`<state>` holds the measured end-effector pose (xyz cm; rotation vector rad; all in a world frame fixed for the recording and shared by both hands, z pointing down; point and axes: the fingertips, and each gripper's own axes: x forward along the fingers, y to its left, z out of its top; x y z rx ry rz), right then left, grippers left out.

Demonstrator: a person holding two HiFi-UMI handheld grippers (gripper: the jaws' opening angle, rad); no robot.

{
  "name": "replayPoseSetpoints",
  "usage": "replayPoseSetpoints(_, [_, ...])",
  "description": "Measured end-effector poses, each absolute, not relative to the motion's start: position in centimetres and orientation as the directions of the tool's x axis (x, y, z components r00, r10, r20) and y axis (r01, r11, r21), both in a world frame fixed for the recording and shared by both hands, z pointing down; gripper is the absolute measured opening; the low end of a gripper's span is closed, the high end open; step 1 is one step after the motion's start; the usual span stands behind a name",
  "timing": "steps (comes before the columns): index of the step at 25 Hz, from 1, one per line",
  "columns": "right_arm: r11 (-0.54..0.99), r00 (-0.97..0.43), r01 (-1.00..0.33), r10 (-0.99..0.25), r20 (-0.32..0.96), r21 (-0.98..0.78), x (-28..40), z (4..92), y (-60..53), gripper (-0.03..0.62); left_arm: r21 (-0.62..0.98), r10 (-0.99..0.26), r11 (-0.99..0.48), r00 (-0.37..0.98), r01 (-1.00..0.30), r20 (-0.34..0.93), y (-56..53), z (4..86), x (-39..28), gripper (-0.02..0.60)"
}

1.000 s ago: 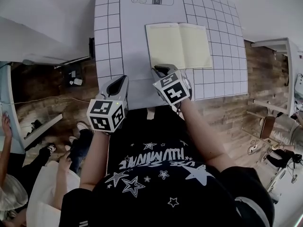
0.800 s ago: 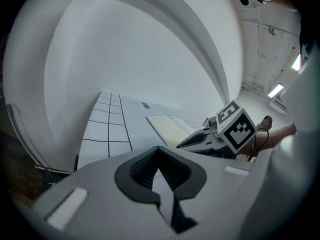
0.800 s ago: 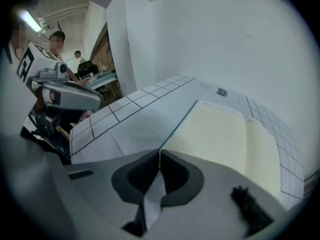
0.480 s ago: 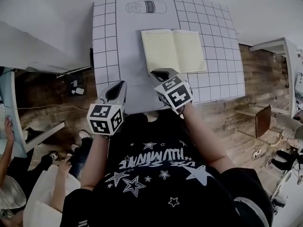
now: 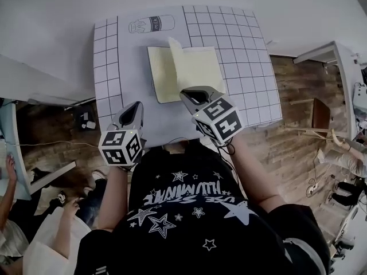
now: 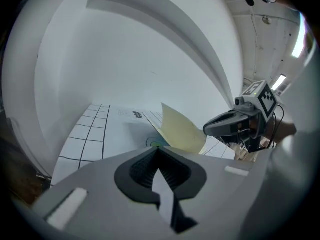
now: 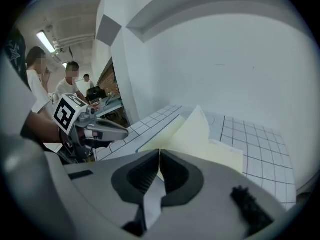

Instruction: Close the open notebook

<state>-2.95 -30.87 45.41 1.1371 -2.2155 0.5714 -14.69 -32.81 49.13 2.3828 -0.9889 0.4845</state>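
The open notebook (image 5: 195, 70) with pale yellow pages lies on the white gridded mat (image 5: 108, 79). One page (image 5: 174, 49) stands up near the spine, curling toward the left half. My right gripper (image 5: 192, 94) hovers over the notebook's near edge and is shut on that page's near edge. In the right gripper view the page (image 7: 192, 131) rises from between the closed pads of the right gripper (image 7: 160, 156). My left gripper (image 5: 132, 110) is at the table's near edge, left of the notebook, shut and holding nothing. In the left gripper view the lifted page (image 6: 182, 129) shows beyond the left gripper (image 6: 159, 151).
A milk bottle drawing (image 5: 151, 23) is printed on the mat behind the notebook. The mat's front edge runs just below both grippers. Wooden floor, a white desk (image 5: 344, 67) at right and people (image 5: 11, 176) at left surround the table.
The right gripper closed on a page at the notebook's near edge and rose, pulling the page up off the flat spread. The left gripper shifted slightly forward.
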Motion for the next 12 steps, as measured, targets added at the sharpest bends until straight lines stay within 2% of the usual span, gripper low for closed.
replayPoseSetpoints(7, [0.469,-0.414,-0.877,-0.631,0.656,-0.102,3.5,45.2,-30.6,0.019,0.277,-0.583,-0.599,0.646,-0.751,0.493,-33.6,47.9,-11.6,0.009])
replayPoseSetpoints(12, [0.413,-0.350,-0.907,-0.625,0.698,-0.085,8.1,47.5,-30.3,0.020,0.259,-0.588,-0.595,0.632,-0.761,0.506,-32.6,47.6,-9.6,0.009])
